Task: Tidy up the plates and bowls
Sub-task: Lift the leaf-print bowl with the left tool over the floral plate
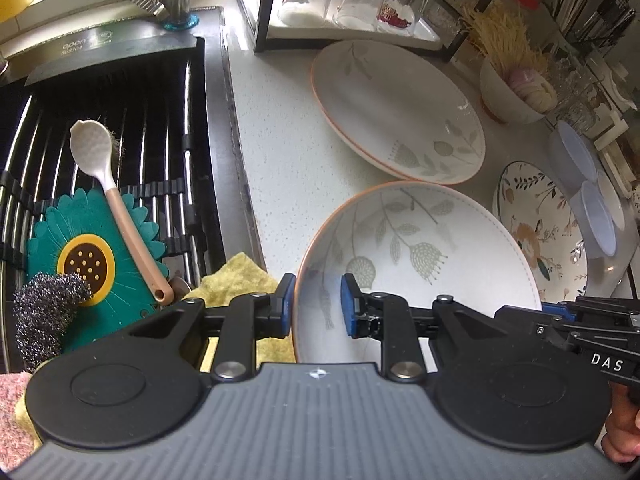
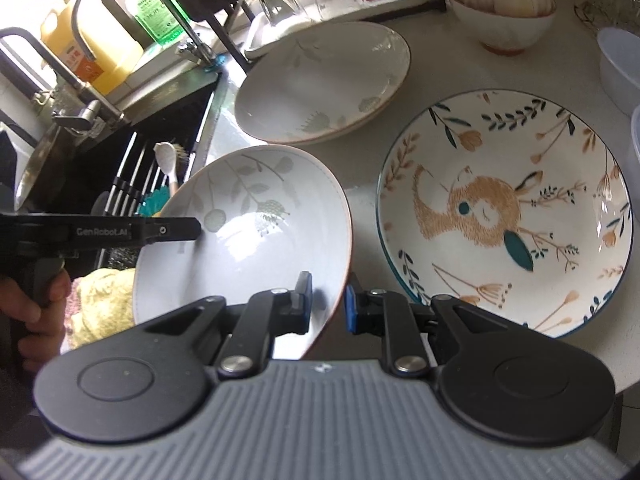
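Note:
A white leaf-pattern bowl (image 1: 416,248) (image 2: 244,232) with an orange rim is tilted above the counter. My left gripper (image 1: 316,304) straddles its left rim, one blue pad outside and one inside. My right gripper (image 2: 329,304) straddles its right rim the same way. Each gripper appears shut on the rim. A matching leaf-pattern plate (image 1: 396,108) (image 2: 324,80) lies behind it. A rabbit-pattern plate (image 1: 540,232) (image 2: 504,208) lies to the right.
A black sink with a drying rack (image 1: 120,152) lies left, holding a scoop brush (image 1: 108,192), sunflower mat and steel wool. A glass rack (image 1: 348,4), a filled bowl (image 1: 516,88) (image 2: 508,8) and clear lidded containers (image 1: 588,184) stand at the back and right.

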Demonstrator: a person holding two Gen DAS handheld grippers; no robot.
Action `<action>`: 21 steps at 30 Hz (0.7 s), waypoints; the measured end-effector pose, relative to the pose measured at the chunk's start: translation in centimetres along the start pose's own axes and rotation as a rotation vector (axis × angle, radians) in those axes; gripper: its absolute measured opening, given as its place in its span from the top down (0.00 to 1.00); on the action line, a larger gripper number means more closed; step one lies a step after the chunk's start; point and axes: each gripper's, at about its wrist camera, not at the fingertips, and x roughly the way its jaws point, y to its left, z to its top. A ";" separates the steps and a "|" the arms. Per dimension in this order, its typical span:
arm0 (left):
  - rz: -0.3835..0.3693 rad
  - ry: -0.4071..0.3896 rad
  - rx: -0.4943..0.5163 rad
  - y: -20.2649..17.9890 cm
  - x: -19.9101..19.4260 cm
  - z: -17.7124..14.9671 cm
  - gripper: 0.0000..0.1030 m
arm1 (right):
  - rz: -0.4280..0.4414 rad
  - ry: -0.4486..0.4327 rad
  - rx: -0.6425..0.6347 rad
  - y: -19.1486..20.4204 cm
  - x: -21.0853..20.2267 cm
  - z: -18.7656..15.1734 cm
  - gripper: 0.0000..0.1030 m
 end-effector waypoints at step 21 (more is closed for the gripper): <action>-0.044 -0.079 0.005 -5.2 -3.8 5.6 0.73 | 0.099 -0.188 0.019 -3.7 -5.6 3.6 0.81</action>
